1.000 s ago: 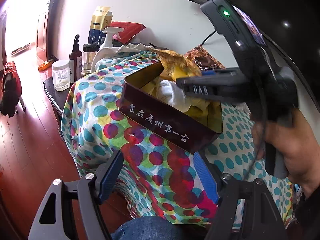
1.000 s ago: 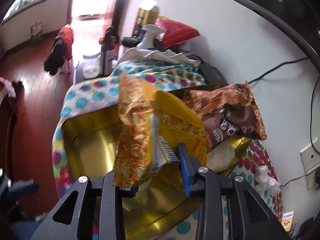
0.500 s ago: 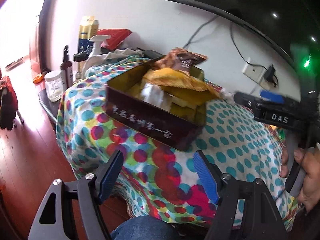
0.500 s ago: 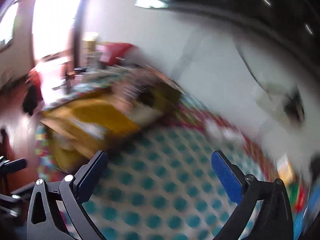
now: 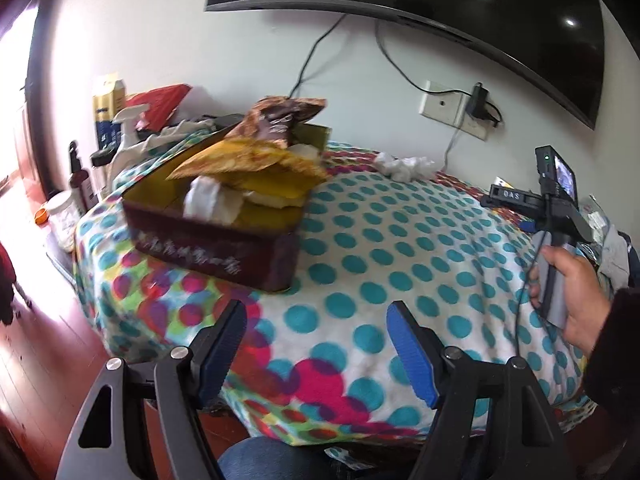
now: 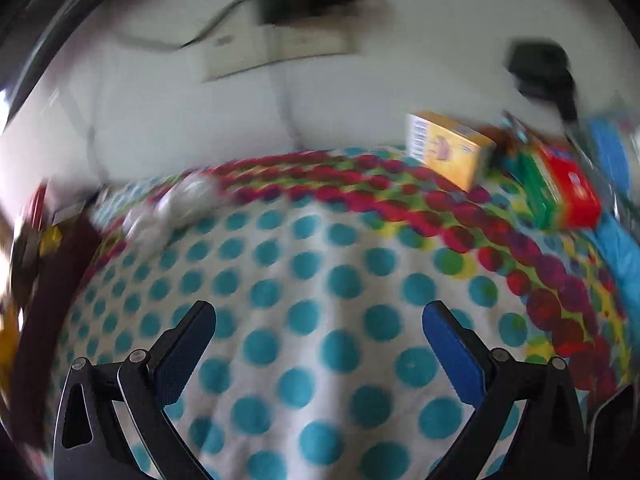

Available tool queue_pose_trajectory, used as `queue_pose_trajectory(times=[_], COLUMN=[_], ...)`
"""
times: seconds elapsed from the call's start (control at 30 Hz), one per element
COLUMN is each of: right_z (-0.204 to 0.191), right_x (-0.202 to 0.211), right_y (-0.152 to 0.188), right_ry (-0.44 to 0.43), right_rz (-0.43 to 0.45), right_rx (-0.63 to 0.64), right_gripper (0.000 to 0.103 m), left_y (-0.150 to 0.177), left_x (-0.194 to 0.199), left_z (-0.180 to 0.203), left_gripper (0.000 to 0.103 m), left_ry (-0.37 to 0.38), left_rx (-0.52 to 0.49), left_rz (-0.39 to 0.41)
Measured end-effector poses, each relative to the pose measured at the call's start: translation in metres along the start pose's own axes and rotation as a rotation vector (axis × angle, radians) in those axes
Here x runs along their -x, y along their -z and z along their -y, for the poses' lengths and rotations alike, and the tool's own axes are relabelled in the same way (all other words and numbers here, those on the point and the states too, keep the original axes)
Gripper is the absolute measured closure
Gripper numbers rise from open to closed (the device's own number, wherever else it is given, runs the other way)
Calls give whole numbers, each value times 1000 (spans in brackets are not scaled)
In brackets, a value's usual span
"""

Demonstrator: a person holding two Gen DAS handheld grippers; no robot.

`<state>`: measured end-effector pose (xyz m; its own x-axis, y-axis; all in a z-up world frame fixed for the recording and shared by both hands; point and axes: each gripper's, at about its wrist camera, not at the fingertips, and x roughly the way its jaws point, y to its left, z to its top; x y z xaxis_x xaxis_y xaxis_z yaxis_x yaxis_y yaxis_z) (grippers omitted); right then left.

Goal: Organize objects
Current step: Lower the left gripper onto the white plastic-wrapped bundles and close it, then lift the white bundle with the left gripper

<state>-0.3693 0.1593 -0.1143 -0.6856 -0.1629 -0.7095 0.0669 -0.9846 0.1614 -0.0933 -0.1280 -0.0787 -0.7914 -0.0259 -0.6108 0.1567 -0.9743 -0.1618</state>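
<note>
A dark red tin box (image 5: 208,244) sits on the dotted cloth (image 5: 400,248) at the left, filled with yellow snack packets (image 5: 256,160), a brown packet (image 5: 280,120) and white paper. My left gripper (image 5: 316,320) is open and empty, near the cloth's front edge. My right gripper (image 6: 320,320) is open and empty over the cloth, facing a yellow box (image 6: 448,148) and a red and green box (image 6: 560,188) at the far right. The right gripper also shows in the left wrist view (image 5: 492,200), held in a hand. The right wrist view is blurred.
Crumpled white tissue (image 5: 404,166) lies near the wall. Bottles, a spray bottle (image 5: 124,140) and a jar (image 5: 62,216) stand left of the tin. A wall socket (image 5: 452,112) with cables and a screen (image 5: 440,12) are behind. Wooden floor lies at the left.
My right gripper let go of the yellow snack packet in the tin, opened, and swung right toward the boxes. My left gripper pulled back and turned right.
</note>
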Motion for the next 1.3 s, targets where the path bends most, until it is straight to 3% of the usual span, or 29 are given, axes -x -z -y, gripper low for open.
queue_pose_trajectory(times=[0.1, 0.2, 0.27, 0.5, 0.57, 0.73, 0.87, 1.13, 1.3], right_z=[23, 46, 51, 53, 57, 43, 15, 21, 19], right_x=[-10, -19, -15, -10, -8, -5, 4, 9, 9], right_y=[-12, -10, -7, -2, -1, -5, -8, -6, -6], right_ry=[80, 57, 33, -26, -30, 43, 147, 134, 148], right_rz=[6, -35, -15, 16, 28, 46, 98, 119, 127], right_rx=[-91, -211, -243, -269, -295, -239, -107, -144, -125], right_gripper=[0, 0, 0, 0, 0, 0, 0, 0, 0], left_y=[-17, -44, -68, -139, -149, -159, -165, -169, -174], left_x=[-9, -28, -51, -153, -184, -238, -260, -306, -321], left_z=[17, 36, 53, 111, 124, 133, 132, 139, 123], left_gripper=[28, 29, 28, 28, 28, 28, 28, 28, 27], left_ry=[25, 66, 97, 71, 29, -52, -46, -77, -41], left_rx=[-42, -58, -72, -171, -212, -232, -211, -250, -162], left_rz=[-7, -18, -31, -81, -97, -140, -142, -204, -251])
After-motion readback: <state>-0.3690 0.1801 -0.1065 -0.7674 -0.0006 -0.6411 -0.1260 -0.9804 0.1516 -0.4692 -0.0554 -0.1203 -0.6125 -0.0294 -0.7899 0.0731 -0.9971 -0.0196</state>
